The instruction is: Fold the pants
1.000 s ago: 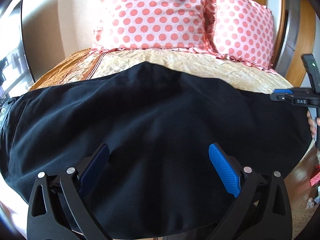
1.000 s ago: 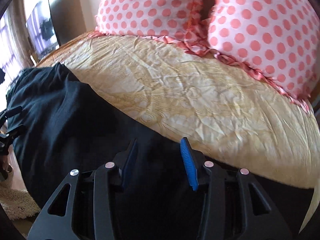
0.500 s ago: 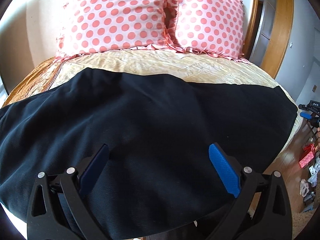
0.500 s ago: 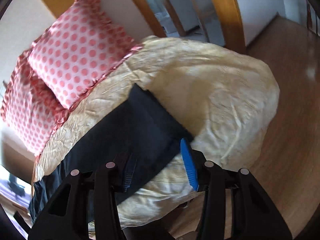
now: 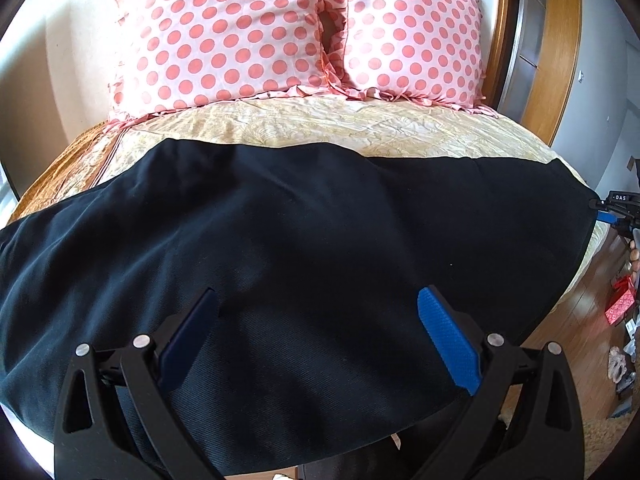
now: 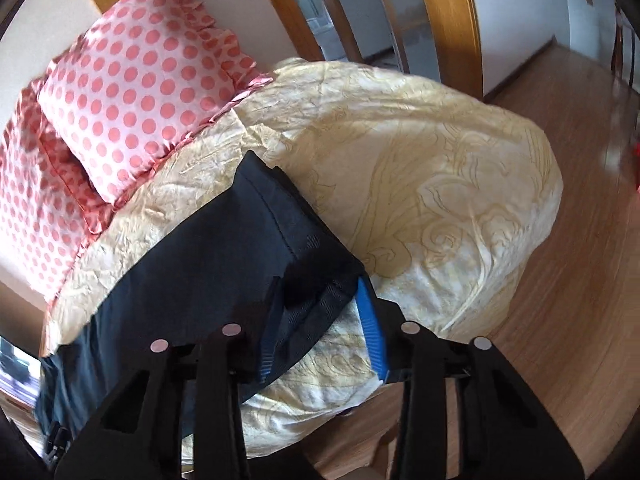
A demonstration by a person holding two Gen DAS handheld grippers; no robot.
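Note:
Black pants (image 5: 304, 240) lie spread across a yellow bedspread (image 5: 360, 128), from left to right in the left wrist view. My left gripper (image 5: 316, 336) is open and empty, its blue pads wide apart just above the pants' near middle. My right gripper (image 6: 320, 320) is at the hem end of the pants (image 6: 224, 264) at the bed's right edge. Its jaws stand open around the hem corner, with fabric between the pads. The right gripper also shows at the far right of the left wrist view (image 5: 608, 212), touching the pants' end.
Two pink polka-dot pillows (image 5: 224, 32) (image 5: 412, 36) lean at the head of the bed. A wooden door frame (image 5: 556, 48) stands to the right. Wooden floor (image 6: 560, 320) lies beyond the bed's edge, with small red items (image 5: 620, 304) on it.
The right gripper swung from the middle of the bed to the pants' hem end and moved in around the hem corner. The left gripper stayed open over the pants.

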